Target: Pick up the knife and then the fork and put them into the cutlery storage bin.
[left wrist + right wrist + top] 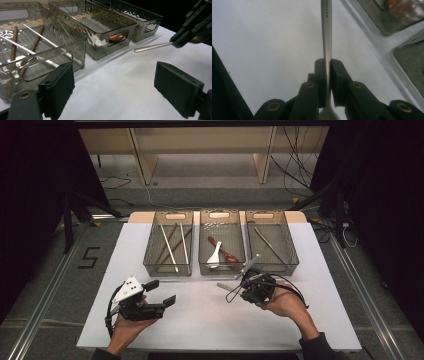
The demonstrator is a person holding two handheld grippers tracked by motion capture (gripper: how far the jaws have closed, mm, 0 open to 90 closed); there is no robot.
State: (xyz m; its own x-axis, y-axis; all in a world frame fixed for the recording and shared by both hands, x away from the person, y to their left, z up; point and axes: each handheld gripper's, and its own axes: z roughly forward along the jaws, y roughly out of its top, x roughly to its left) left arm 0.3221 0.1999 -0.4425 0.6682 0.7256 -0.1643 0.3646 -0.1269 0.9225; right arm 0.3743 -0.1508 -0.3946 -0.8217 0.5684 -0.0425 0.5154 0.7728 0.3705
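- Right gripper [328,65] is clamped on a metal utensil [326,30], whose stamped handle shows up close in its own view.
- From above, the utensil hangs over the table [200,320], near the middle bin [222,266].
- Left gripper [113,87] rests spread, nothing between its jaws.

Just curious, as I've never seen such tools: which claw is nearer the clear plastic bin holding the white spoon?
The right claw, gripping a metal utensil, is just in front of that middle bin. The left claw sits farther back, left.
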